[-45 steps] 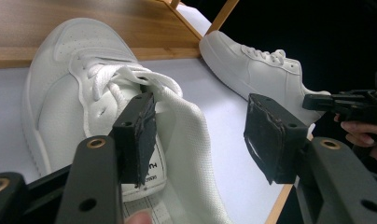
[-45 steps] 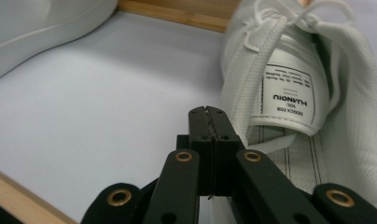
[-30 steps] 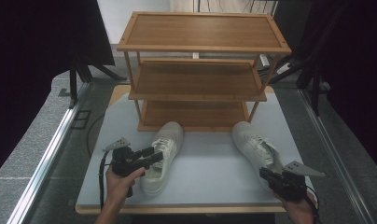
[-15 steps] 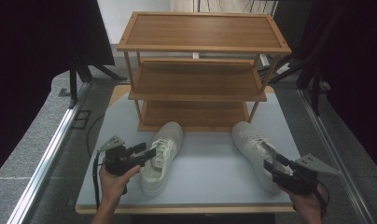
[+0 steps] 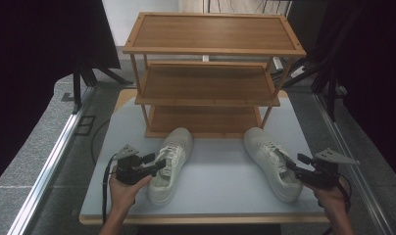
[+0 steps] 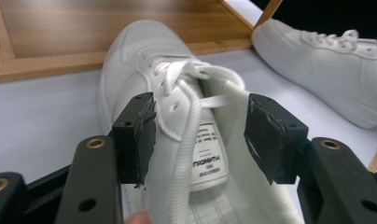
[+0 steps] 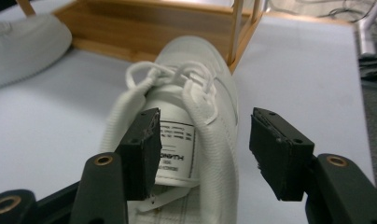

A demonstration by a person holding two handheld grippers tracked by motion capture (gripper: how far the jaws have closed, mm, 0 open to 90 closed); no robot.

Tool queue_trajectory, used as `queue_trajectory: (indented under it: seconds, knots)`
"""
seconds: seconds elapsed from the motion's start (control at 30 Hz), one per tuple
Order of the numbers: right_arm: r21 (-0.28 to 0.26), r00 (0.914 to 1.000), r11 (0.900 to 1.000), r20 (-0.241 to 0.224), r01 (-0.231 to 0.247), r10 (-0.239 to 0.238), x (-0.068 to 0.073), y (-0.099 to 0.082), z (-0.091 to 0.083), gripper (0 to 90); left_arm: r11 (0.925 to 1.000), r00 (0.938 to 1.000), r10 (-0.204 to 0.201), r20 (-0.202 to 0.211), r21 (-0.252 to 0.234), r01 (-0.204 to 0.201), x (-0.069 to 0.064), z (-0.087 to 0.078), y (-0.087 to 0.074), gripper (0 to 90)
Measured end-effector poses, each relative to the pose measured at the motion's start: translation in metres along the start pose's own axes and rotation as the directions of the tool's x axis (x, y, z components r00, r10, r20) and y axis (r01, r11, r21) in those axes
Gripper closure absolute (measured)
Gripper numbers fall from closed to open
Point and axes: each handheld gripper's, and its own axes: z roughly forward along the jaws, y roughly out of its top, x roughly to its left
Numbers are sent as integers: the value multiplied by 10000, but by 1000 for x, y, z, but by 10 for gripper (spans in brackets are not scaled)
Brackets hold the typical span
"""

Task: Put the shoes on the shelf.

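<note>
2 white lace-up sneakers sit on the pale grey table in front of the 3-tier wooden shelf rack, toes toward it: left sneaker, right sneaker. Left gripper fingers spread wide, gripping nothing, straddling the left sneaker's collar and tongue. Right gripper same, fingers wide apart over the right sneaker's opening; contact with the collar looks possible but can't confirm.

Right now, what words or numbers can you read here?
In the left sneaker, the left tongue label: one bold word, upside down, too blurred to read; small print unreadable.
In the right sneaker, the right tongue label: the same.
On the wooden shelf rack: no writing.
</note>
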Motion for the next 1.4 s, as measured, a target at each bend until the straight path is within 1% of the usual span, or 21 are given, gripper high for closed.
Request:
queue_trajectory:
  seconds: [0.07,0.1,0.2,0.27,0.33,0.4,0.47,0.5,0.53,0.57,0.6,0.77,0.83,0.87,0.9,0.93,0.97,1.07,1.23,1.33,1.4]
  knots:
    - [-63,9985,9999,-533,-141,137,-6,2,2,429,9999,9998,53,-172,114,-51,0,3,-1,441]
    - [-94,9984,9999,-556,-108,102,-9,3,3,429,9996,9992,26,-402,291,-15,0,7,0,442]
    - [55,9986,10000,-529,-66,69,-15,5,5,439,9988,9989,2,-467,480,20,0,14,1,444]
    - [284,9985,9996,-551,31,-16,-20,7,9,439,9979,9976,50,-686,644,-6,0,19,2,448]
    - [350,9962,9994,-872,68,-37,-22,8,15,444,9967,9962,93,-871,806,-23,2,24,2,457]
    - [518,9956,9985,-922,186,-138,-22,10,26,452,9948,9906,262,-1343,1013,-125,5,30,2,478]
    - [603,9943,9980,-1063,193,-128,-21,10,33,475,9953,9885,206,-1499,965,-61,7,33,0,493]
    - [603,9943,9980,-1063,193,-128,-21,10,33,475,9953,9885,206,-1499,965,-61,7,33,0,500]
    - [1029,9956,9937,-865,455,-366,-18,10,42,502,9956,9892,109,-1464,940,30,7,34,0,519]
    - [1029,9956,9937,-865,455,-366,-18,10,42,502,9958,9887,29,-1498,910,109,7,34,1,519]
    - [1164,9957,9912,-748,623,-538,-17,9,51,535,9954,9887,-12,-1498,945,155,7,36,2,558]
    - [907,9974,9954,-674,314,-253,-22,7,57,603,9948,9858,-4,-1677,1001,174,7,38,3,628]
    - [763,9985,9970,-535,112,-71,-24,3,57,682,9944,9817,211,-1894,1061,-9,5,39,3,674]
    - [707,9989,9975,-464,-7,40,-25,2,57,702,9936,9750,413,-2181,1116,-172,3,39,2,698]
    - [707,9989,9975,-464,-7,40,-25,2,57,702,9936,9750,413,-2181,1116,-172,3,39,2,718]
    - [666,9986,9975,-466,-219,250,-28,1,56,739,9931,9682,543,-2442,1144,-269,1,40,2,736]
    - [666,9986,9975,-466,-219,250,-28,1,56,739,9931,9682,543,-2442,1144,-269,1,40,2,750]
    - [562,9983,9975,-366,-437,458,-28,0,57,782,9936,9614,636,-2679,1072,-359,-1,41,1,786]
    - [696,9997,9973,-140,-212,223,-23,2,57,806,9941,9609,603,-2701,1032,-333,-1,39,2,813]
    - [588,9998,9981,-67,-186,191,-21,3,56,821,9963,9677,466,-2479,816,-271,2,37,0,822]
    - [476,9989,9978,-132,-453,459,-22,2,55,826,9971,9715,373,-2342,732,-207,5,36,0,824]
